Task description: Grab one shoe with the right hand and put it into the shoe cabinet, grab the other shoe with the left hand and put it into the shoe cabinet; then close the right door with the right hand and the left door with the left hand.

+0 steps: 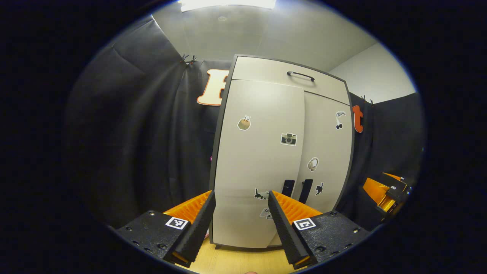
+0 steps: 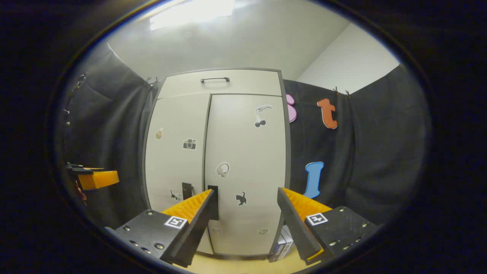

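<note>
While both doors lie flat against its front, the shoe cabinet (image 2: 217, 163) stands upright on the pale wooden floor (image 1: 236, 262), backed by the black cloth wall (image 1: 140, 133); nothing of its inside can be seen, so the shoes, if within, are hidden. Its left door (image 1: 258, 160) and right door (image 2: 245, 171) meet at a narrow centre seam, each carrying small stickers and a dark handle near that seam; a drawer (image 2: 218, 83) with a dark bar handle sits above them. Beside the cabinet's lower right corner a small box (image 2: 283, 243) leans close to its side. Open floor lies before the cabinet's base. Left gripper (image 1: 241, 224) hovers before the left door, jaws apart, holding nothing; right gripper (image 2: 247, 224) hovers before the right door, jaws likewise spread and empty.
</note>
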